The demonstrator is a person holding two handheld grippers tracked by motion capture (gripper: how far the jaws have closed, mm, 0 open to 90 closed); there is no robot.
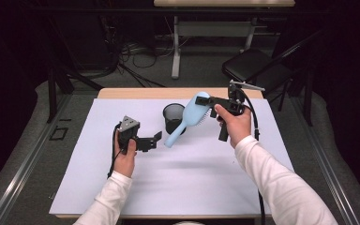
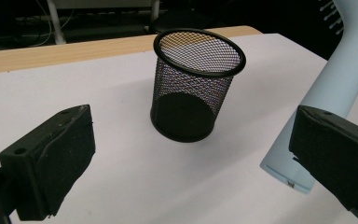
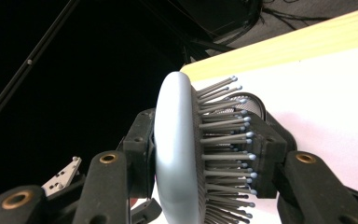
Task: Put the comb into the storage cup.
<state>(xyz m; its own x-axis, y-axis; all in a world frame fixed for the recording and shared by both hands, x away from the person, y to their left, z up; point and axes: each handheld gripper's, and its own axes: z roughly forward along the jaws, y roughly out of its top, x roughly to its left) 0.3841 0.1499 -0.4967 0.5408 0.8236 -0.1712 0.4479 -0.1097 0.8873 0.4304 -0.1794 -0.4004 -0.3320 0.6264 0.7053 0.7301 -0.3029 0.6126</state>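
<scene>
Black mesh cup [image 1: 174,117] upright on white mat [image 1: 122,187], just behind blue hairbrush [image 1: 187,118] handle; right gripper [image 1: 205,104] clamps brush head, held aloft; left gripper [image 1: 158,139] low, jaws wide, nothing between

This looks like a lab or test room. The desk [image 1: 122,187] has a plain white sheet on top. Behind it the room is dark, with a heap of cables [image 1: 136,51] on the grey floor, a black folding chair [image 1: 253,63] and another desk [image 1: 225,3].
</scene>
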